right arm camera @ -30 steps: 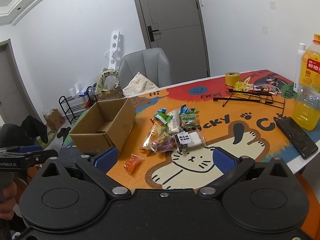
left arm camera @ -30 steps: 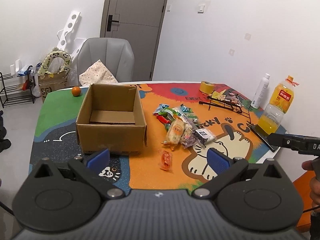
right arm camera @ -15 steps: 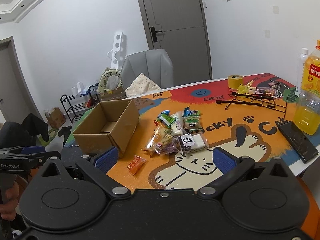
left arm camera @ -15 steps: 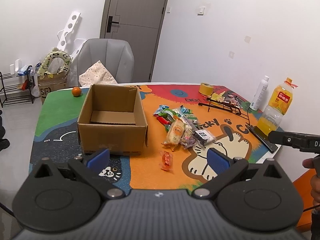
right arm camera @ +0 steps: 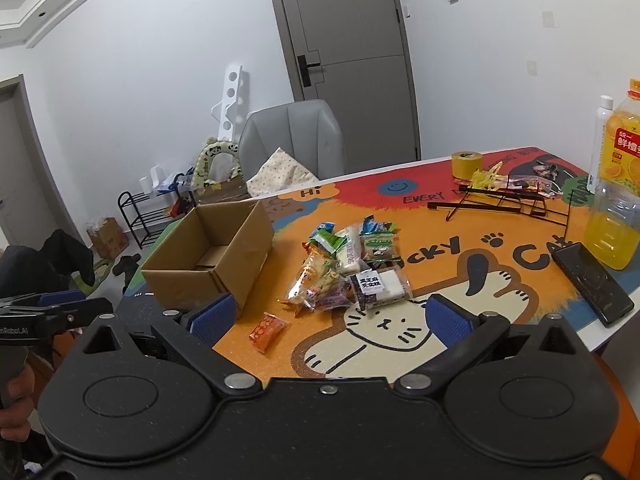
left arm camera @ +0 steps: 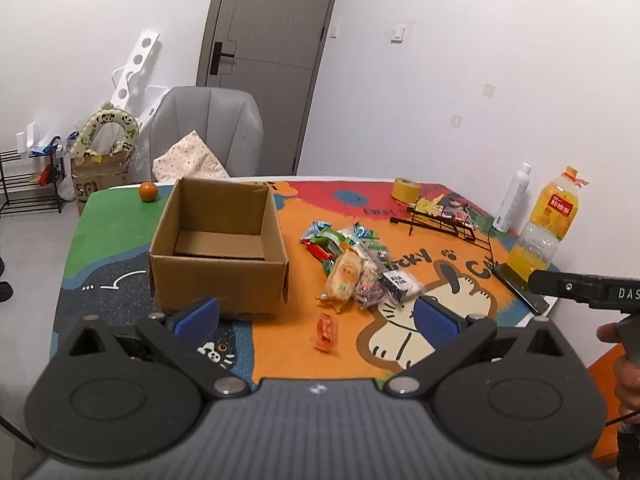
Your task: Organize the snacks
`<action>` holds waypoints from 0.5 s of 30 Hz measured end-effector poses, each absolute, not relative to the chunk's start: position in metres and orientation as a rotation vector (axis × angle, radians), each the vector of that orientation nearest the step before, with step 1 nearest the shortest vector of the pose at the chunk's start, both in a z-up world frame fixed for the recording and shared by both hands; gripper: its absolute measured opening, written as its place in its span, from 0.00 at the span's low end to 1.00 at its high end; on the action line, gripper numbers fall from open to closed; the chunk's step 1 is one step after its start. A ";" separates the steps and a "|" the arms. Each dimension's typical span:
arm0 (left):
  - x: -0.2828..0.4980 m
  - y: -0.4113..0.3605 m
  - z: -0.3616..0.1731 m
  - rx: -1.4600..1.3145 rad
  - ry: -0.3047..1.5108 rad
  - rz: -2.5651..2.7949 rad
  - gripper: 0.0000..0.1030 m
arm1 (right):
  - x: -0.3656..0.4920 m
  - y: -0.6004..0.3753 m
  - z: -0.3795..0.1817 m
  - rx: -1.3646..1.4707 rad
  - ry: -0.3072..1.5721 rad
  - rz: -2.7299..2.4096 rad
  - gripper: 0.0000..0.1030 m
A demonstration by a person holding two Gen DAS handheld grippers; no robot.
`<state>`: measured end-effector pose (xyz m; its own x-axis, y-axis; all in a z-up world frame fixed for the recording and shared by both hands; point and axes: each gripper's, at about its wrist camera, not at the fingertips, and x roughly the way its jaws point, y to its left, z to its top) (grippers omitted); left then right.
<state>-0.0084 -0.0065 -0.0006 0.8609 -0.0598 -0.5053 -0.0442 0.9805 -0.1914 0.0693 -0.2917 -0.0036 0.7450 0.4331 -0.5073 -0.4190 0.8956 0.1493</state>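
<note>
While both grippers, left (left arm camera: 316, 316) & right (right arm camera: 328, 314), hover w/ jaws apart and hold nothing, 1 table (left arm camera: 276, 344) carries 1 cardboard box (left arm camera: 218, 244), empty; just right of it 1 snack pile (left arm camera: 354, 264), approx 8 packets; 1 orange packet (left arm camera: 326, 330) lies apart, nearer.

snack pile (left arm camera: 356, 264): heaped wrappers, mid-table | orange packet (left arm camera: 325, 329): apart, flat | cardboard box (left arm camera: 218, 246): open, upright

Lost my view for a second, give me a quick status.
Left gripper open, right gripper open, both empty. Snack pile on mat beside empty cardboard box; orange packet nearest. Nothing in the way.
</note>
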 end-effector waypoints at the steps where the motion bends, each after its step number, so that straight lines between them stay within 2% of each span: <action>1: -0.008 -0.007 -0.001 -0.200 0.527 -0.006 1.00 | 0.070 -0.293 -0.005 0.029 0.563 0.469 1.00; 15: 0.026 -0.008 -0.038 -0.218 0.551 0.004 1.00 | 0.100 -0.315 -0.018 0.033 0.587 0.411 1.00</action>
